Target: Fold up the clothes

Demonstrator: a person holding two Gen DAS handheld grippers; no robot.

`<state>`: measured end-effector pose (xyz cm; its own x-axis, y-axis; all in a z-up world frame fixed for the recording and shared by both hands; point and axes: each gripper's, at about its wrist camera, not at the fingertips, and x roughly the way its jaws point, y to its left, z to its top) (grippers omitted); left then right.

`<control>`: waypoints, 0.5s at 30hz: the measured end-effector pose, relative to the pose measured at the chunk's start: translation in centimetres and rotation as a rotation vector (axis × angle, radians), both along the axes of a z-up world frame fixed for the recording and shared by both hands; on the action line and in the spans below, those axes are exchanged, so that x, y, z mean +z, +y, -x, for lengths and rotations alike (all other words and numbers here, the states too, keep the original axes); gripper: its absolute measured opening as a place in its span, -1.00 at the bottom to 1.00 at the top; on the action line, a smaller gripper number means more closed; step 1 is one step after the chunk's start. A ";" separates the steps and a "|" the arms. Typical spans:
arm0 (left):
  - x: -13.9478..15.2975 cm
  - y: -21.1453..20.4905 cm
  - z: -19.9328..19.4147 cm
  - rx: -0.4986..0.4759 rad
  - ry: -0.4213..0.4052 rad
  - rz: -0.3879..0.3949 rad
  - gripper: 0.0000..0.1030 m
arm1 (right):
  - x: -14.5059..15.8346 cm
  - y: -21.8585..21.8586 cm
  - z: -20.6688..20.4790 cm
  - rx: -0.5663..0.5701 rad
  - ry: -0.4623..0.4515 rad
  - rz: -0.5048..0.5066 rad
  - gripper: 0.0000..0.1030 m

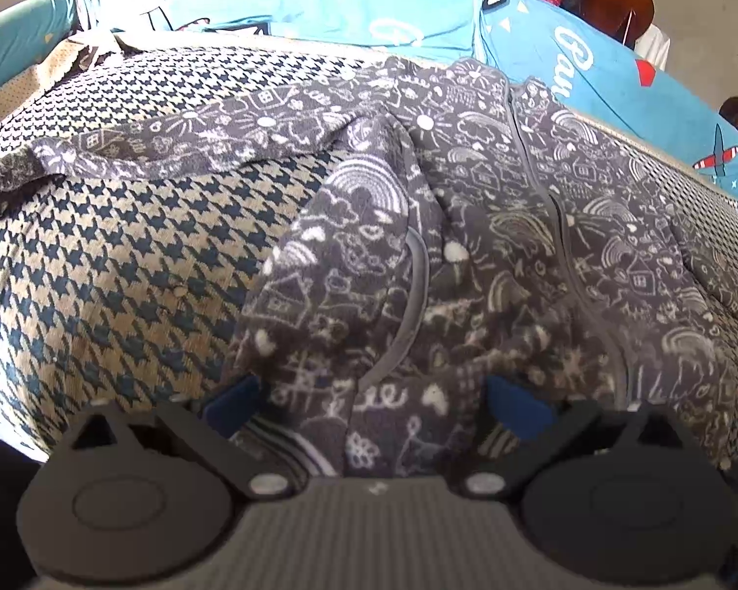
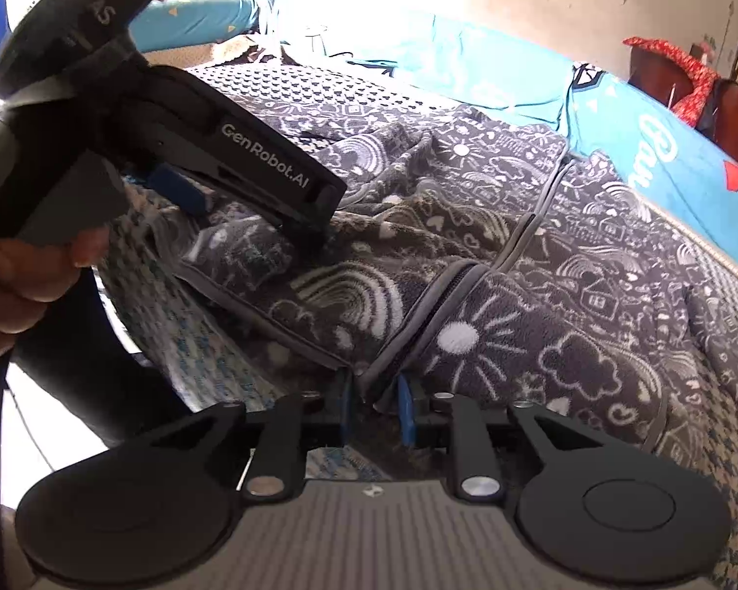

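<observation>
While the left wrist view shows a sleeve point(image 1: 138, 147) stretched across the checked cover point(image 1: 113, 270), only the right wrist view shows the person's hand point(image 2: 19, 270) gripping the left gripper point(image 2: 251, 226), tilted down onto the grey patterned jacket point(image 2: 516, 270). Its fingers point(image 1: 231, 403) stand wide apart with bunched jacket cloth between them, not pinched. The right gripper point(image 2: 376, 400), angled down at the near hem, has its fingers nearly together, clamped on the zip edge point(image 2: 433, 314).
</observation>
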<state>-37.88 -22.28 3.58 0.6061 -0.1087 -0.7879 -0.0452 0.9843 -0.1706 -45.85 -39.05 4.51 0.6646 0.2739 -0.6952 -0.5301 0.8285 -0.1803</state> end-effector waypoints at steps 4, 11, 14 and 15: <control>-0.1 -0.2 -0.2 0.004 0.000 -0.007 1.00 | 0.4 -0.3 0.6 0.027 0.043 -0.008 -0.65; -1.1 -0.7 -0.7 0.015 0.031 -0.062 1.00 | -1.7 -1.2 -0.3 -0.013 0.136 -0.038 -0.66; -1.4 -0.7 -0.7 0.033 0.032 -0.101 1.00 | -1.7 -1.2 -0.3 -0.010 0.134 -0.034 -0.66; -1.5 -0.6 -0.7 0.056 0.038 -0.132 1.00 | -1.7 -1.2 -0.3 -0.011 0.135 -0.037 -0.66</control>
<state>-37.13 -22.87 2.08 0.5775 0.0303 -0.8158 -0.1050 0.9938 -0.0374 -45.58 -40.28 2.79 0.5690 0.2939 -0.7680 -0.5381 0.8393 -0.0775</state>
